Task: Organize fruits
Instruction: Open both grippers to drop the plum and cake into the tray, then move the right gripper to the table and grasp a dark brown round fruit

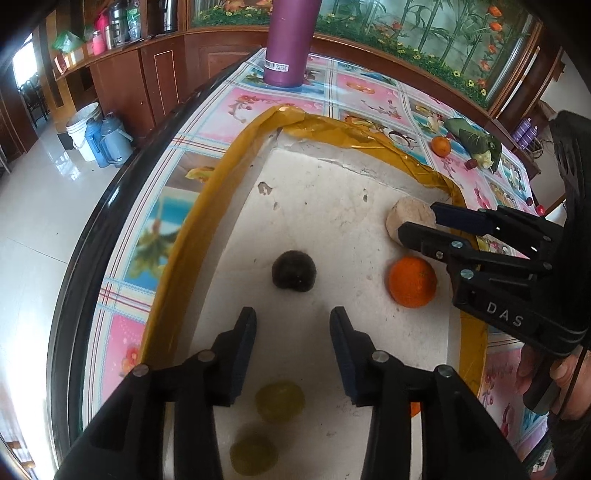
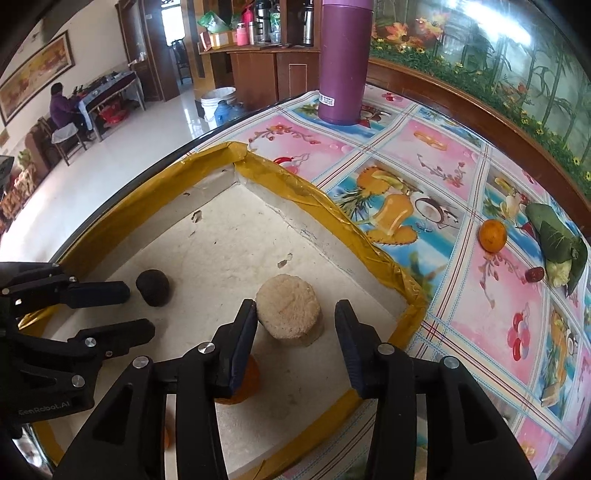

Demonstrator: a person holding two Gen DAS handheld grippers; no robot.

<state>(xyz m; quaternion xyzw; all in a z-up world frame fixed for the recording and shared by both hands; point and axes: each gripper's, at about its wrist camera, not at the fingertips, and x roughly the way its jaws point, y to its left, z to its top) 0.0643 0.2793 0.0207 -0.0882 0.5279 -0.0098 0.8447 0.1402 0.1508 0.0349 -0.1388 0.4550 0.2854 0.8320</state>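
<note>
Both grippers are held spread and empty over the yellow-rimmed tray (image 1: 229, 192) — the left gripper (image 1: 293, 325) just short of a dark fruit (image 1: 294, 270), the right gripper (image 2: 295, 317) beside a pale round piece (image 2: 288, 310) — while another orange (image 2: 492, 235) is left outside on the counter (image 2: 424, 155).

I see both views bright and evenly lit by daylight. The floor (image 1: 33, 206) on the left glares almost white, and the doorway (image 2: 173, 26) behind it is blown out. Shadows in the tray (image 2: 221, 236) are faint and soft. The fisheye bends the table edge (image 1: 122, 192) hard, with black corners. The two green fruits (image 1: 279, 400) under my left gripper (image 1: 293, 354) are blurred.
</note>
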